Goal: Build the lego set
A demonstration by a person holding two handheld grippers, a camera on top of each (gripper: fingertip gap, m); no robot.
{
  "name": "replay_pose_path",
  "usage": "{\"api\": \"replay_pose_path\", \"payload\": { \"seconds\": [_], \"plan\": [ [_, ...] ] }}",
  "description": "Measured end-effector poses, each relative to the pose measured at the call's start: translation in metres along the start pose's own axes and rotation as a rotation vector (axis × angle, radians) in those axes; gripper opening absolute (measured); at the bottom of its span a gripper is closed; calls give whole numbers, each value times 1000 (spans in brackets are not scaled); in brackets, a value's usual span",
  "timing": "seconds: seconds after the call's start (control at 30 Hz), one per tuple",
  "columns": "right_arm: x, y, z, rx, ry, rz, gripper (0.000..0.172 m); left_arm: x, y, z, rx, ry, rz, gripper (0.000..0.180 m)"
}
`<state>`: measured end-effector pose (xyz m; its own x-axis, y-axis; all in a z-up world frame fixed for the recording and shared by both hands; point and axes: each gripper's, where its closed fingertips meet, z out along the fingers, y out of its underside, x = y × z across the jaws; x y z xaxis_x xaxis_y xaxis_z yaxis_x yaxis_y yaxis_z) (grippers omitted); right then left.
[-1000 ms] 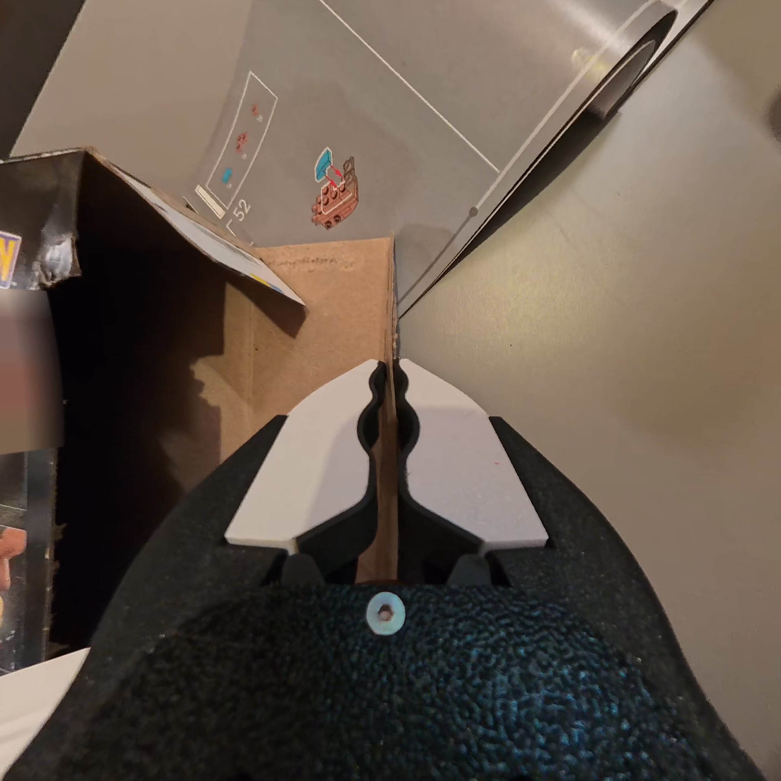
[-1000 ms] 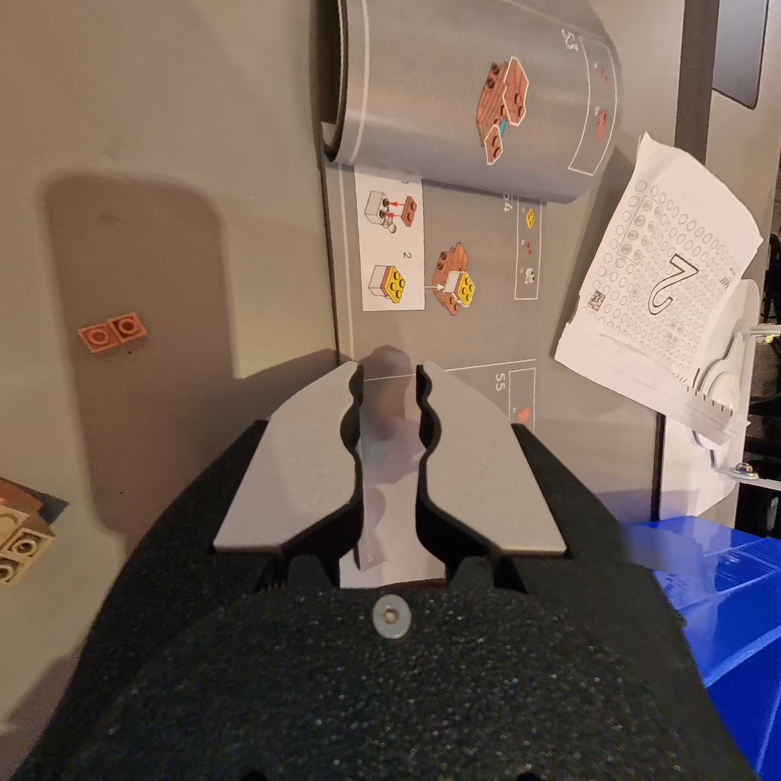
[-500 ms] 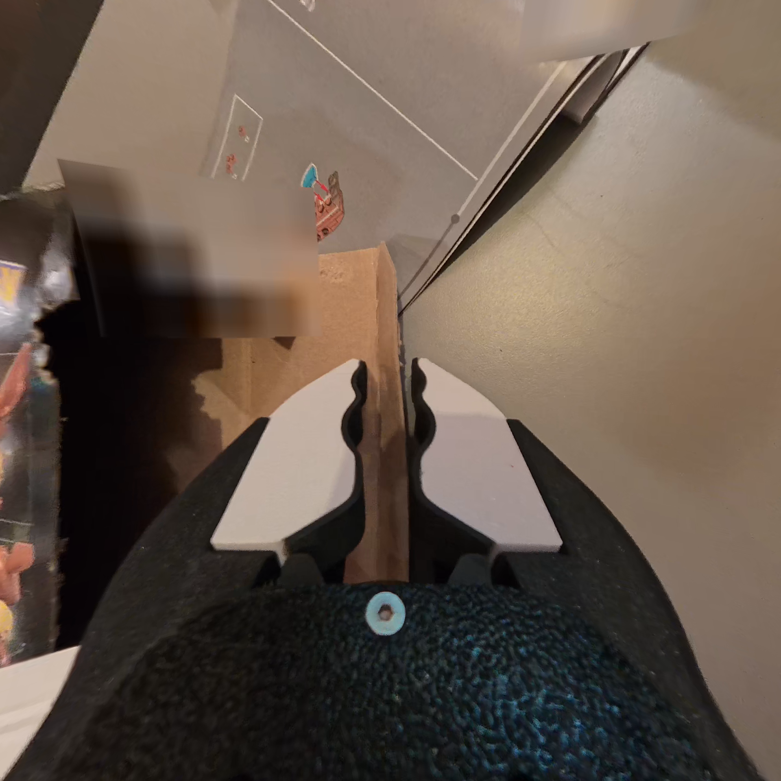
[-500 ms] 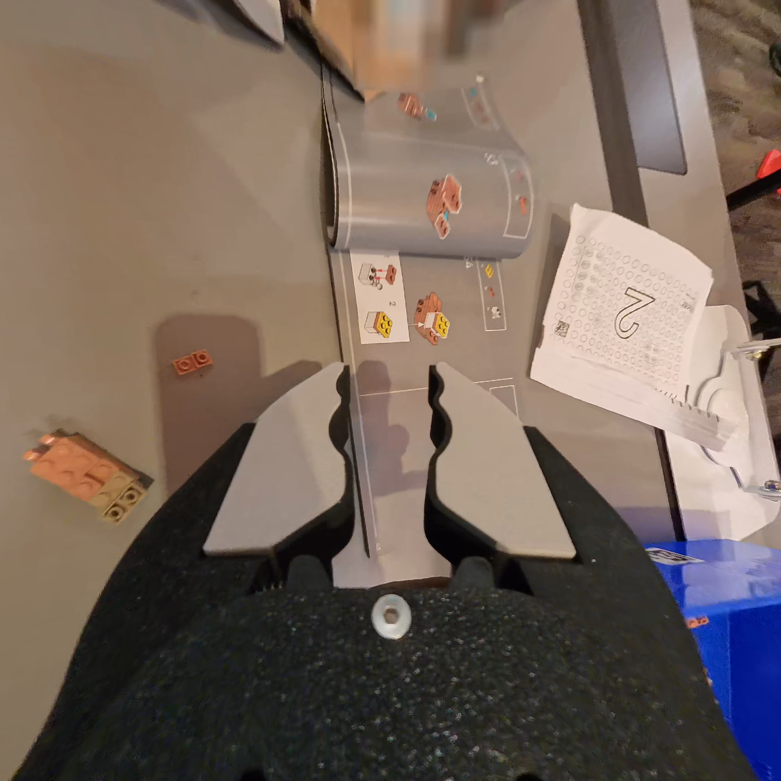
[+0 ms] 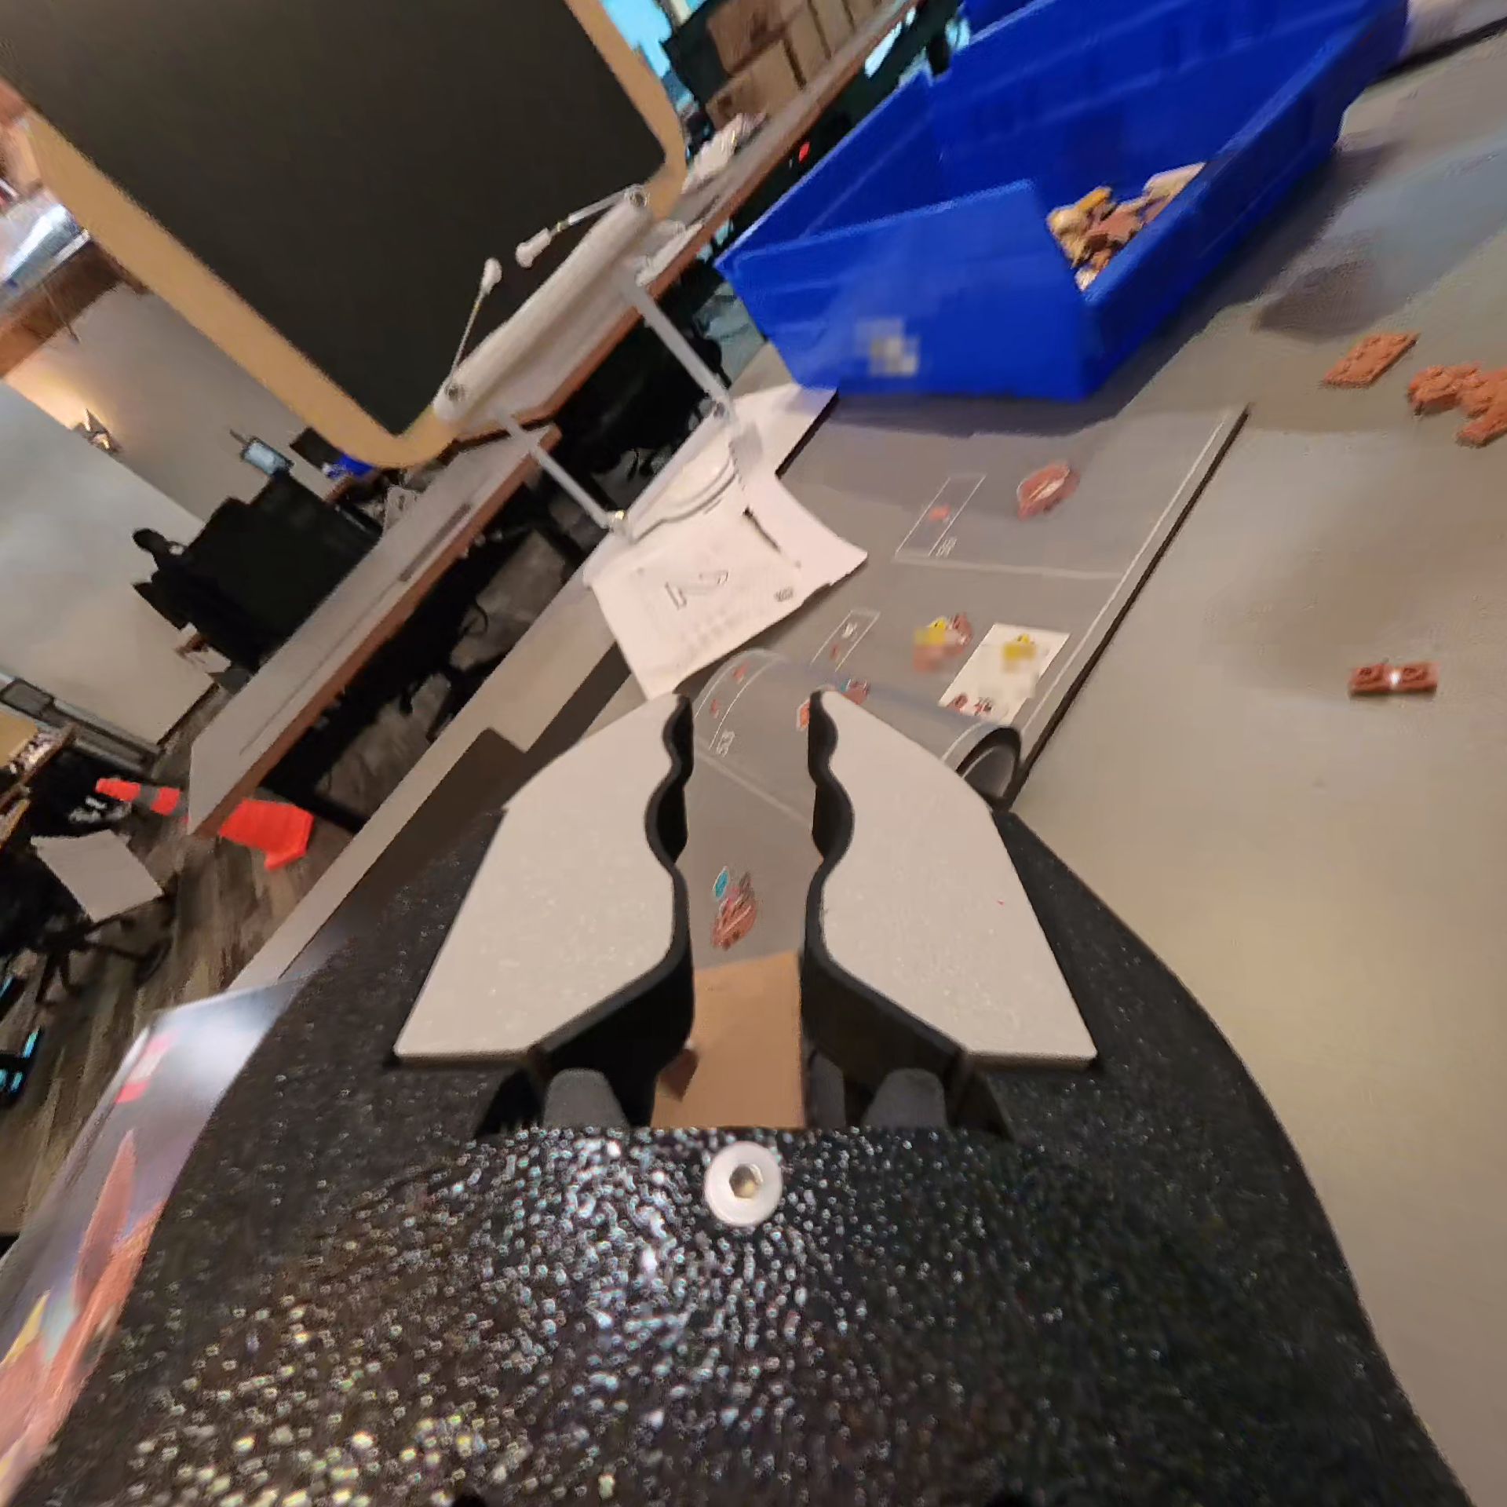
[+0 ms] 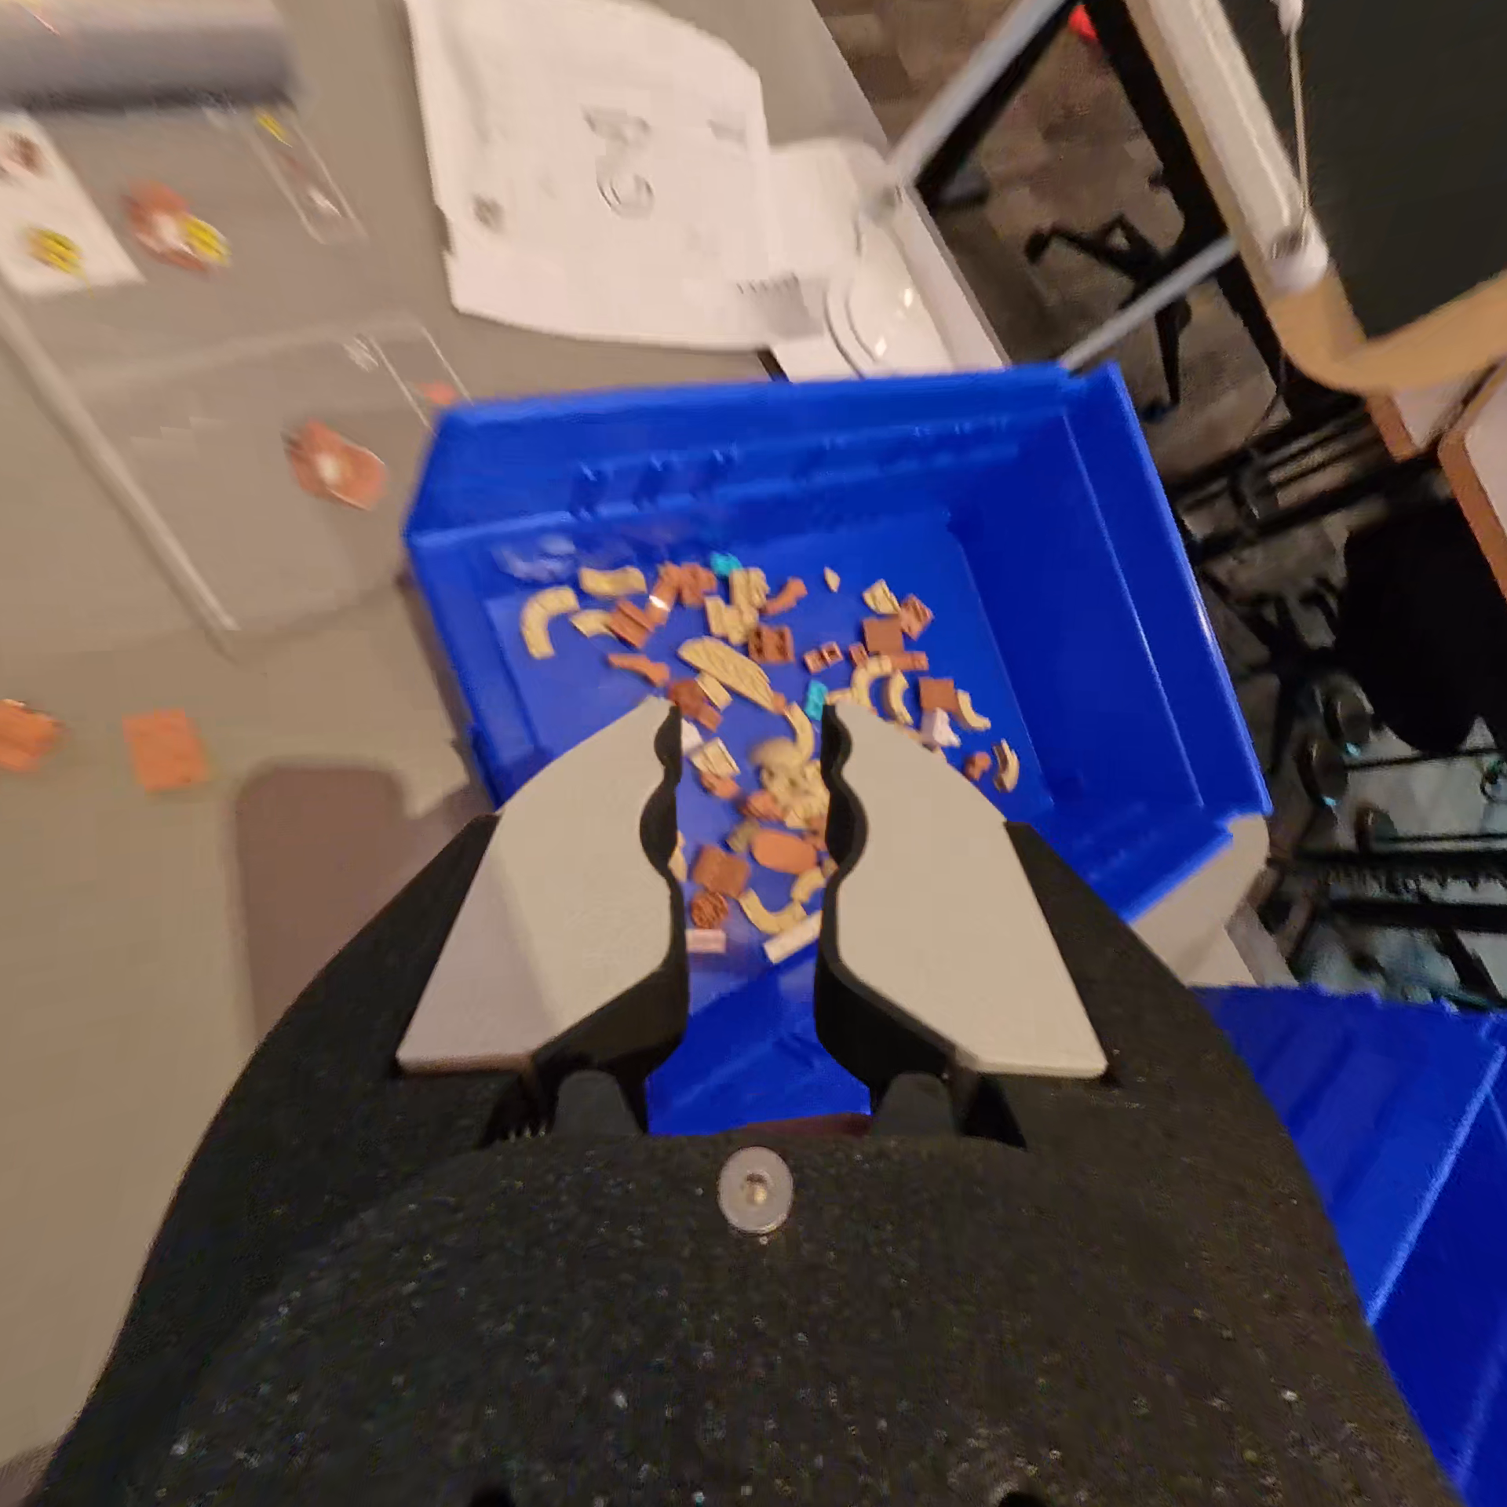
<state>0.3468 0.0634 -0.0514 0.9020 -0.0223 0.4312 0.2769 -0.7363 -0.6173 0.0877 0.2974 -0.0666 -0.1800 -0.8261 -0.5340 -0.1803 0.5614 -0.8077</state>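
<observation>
A: What is the left gripper [image 5: 749,709] doing?

B: It hangs over the grey instruction booklet [image 5: 1060,587] on the grey table [image 5: 1272,815], jaws part open with nothing between the pads. Through the gap you see the booklet's curled page [image 5: 913,726] just past the fingertips, and a brown cardboard flap [image 5: 746,1036] near the base of the fingers, not touched by them as far as I can tell.

A: And around it?

B: A white printed sheet [image 5: 718,587] lies to the far left of the booklet. A blue bin [image 5: 978,277] stands farther off with small bricks inside. Loose reddish-brown plates [image 5: 1393,678] lie on the table to the right. The corner of a printed box [image 5: 98,1207] shows near left.

A: The right gripper [image 6: 749,718]?

B: Also part open and holding nothing. It hovers above a blue bin [image 6: 1142,652], and the tan and reddish-brown bricks [image 6: 734,652] on the bin's floor show between the fingers, well below them. A second blue bin [image 6: 1386,1142] sits near right. The white sheet [image 6: 587,163] lies beyond the bin, and orange plates [image 6: 163,746] lie on the table to the left.
</observation>
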Motion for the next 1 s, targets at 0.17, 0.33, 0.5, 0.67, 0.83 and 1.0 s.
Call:
{"api": "replay_pose_path", "payload": {
  "seconds": [0.17, 0.33, 0.5, 0.67, 0.83, 1.0],
  "plan": [
    [19, 10, 24, -56, -16, -4, 26, 28, -17, 21, 91, 44, -34, 33],
    [1, -10, 79, -48, -185, -59, 12, 41, -21, 31, 145, 79, -102, 30],
    [-20, -13, 129, -135, -345, -83, 3, 44, -17, 27, 162, 124, -188, 21],
    [-20, 3, 155, -206, -365, -35, 0, 45, -13, 26, 173, 145, -224, 19],
    [-20, 6, 162, -186, -386, 44, 3, 57, -8, 29, 129, 175, -177, 18],
    [-20, 6, 162, -200, -394, 62, 4, 62, -8, 31, 122, 189, -162, 17]
  ]
}}
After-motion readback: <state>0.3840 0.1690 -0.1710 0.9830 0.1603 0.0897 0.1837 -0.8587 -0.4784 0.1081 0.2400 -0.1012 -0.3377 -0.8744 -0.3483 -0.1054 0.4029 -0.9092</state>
